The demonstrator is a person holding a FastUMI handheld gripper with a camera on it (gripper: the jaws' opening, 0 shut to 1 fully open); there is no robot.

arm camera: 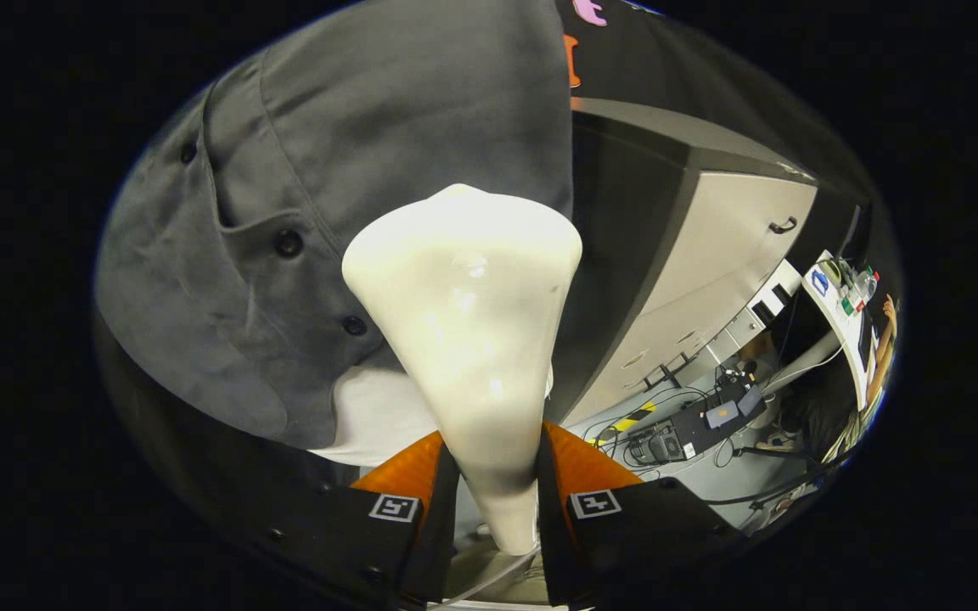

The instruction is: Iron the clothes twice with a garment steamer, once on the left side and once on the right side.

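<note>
The gripper [496,475] points forward at a tilt, its two fingers [438,484] closed in from either side on the narrow handle of the garment steamer [468,339] — both pressing it, gap filled.

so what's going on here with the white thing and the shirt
A hand-held gripper is shut on the narrow handle of a white garment steamer, both fingers pressing its sides. The steamer's wide head points at a grey buttoned shirt hanging just beyond it, near the button placket. Whether the head touches the cloth cannot be told. A pale cabinet stands to the side.
</note>
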